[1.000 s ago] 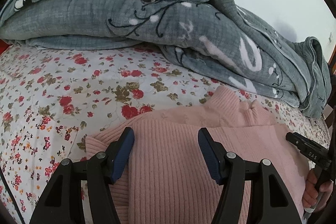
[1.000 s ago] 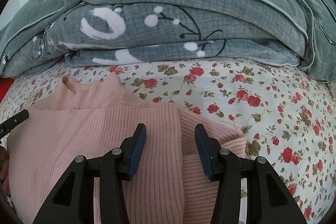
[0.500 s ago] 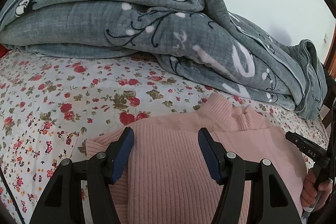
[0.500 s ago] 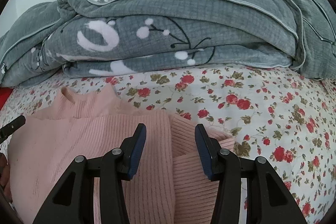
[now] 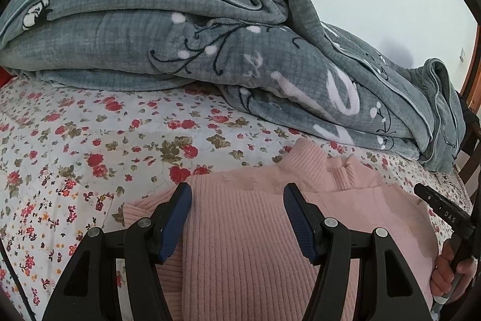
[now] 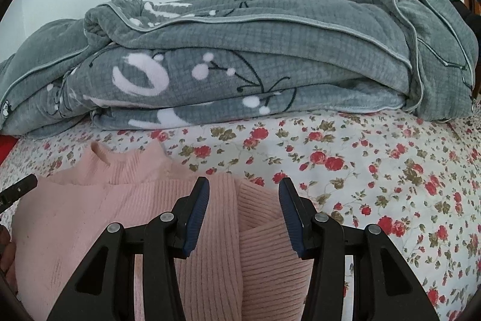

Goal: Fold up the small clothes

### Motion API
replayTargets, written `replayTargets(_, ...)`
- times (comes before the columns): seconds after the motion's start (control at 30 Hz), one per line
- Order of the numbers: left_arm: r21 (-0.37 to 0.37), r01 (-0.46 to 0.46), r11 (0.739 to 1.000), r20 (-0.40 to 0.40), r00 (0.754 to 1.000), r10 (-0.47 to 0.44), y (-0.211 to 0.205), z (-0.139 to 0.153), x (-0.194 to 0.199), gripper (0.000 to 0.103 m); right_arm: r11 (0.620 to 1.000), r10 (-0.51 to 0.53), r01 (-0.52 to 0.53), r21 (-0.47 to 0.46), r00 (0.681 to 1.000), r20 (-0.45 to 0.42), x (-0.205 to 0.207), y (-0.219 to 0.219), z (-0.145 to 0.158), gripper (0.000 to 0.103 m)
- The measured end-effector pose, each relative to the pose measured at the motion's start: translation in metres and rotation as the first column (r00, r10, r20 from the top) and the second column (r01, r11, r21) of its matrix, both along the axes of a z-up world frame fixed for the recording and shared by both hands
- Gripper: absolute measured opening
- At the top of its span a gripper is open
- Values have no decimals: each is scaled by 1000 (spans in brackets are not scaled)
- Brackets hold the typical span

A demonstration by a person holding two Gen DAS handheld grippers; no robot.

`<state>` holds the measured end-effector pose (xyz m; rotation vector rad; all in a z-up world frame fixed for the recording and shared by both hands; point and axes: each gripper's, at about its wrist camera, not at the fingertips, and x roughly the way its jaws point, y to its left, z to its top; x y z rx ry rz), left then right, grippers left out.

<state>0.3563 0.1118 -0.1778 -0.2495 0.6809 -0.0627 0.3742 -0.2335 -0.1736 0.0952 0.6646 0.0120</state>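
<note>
A: On the flowered bedspread (image 5: 90, 146), a pink ribbed sweater (image 5: 246, 245) is lying flat, its collar pointing toward the folded grey blanket (image 5: 180, 50) at the far side, its length running from there back toward the cameras.

B: Are its sleeves showing?

A: They are lying folded in over the body. The left wrist view is catching a cuff poking out at the left edge, while the right wrist view is showing the sweater (image 6: 210, 230) with a sleeve crossing at its right edge.

B: And the grippers?

A: The left gripper (image 5: 237, 200) is hovering over the sweater with its jaws standing partly apart, gripping nothing. The right gripper (image 6: 243, 194) is doing the same, its gap a little narrower (the knit is showing between the blue pads, untouched).

B: Any writing?

A: The left view is showing a hand (image 5: 451, 270) on the other tool's black handle, with "DAS" printed on it. The right view is showing only that tool's tip.
</note>
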Motion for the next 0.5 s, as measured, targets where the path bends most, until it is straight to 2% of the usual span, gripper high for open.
replayTargets(0.23,-6,5,1000,17,1000,-5,-1,3,-2,61,1000,-6,7,-9,1000,29,-4,1,3,47)
replayTargets(0.5,-107,40,993,87,996,-31,11,11,-12,63,999,-28,31,-38,997,72,-12,-3,18,48)
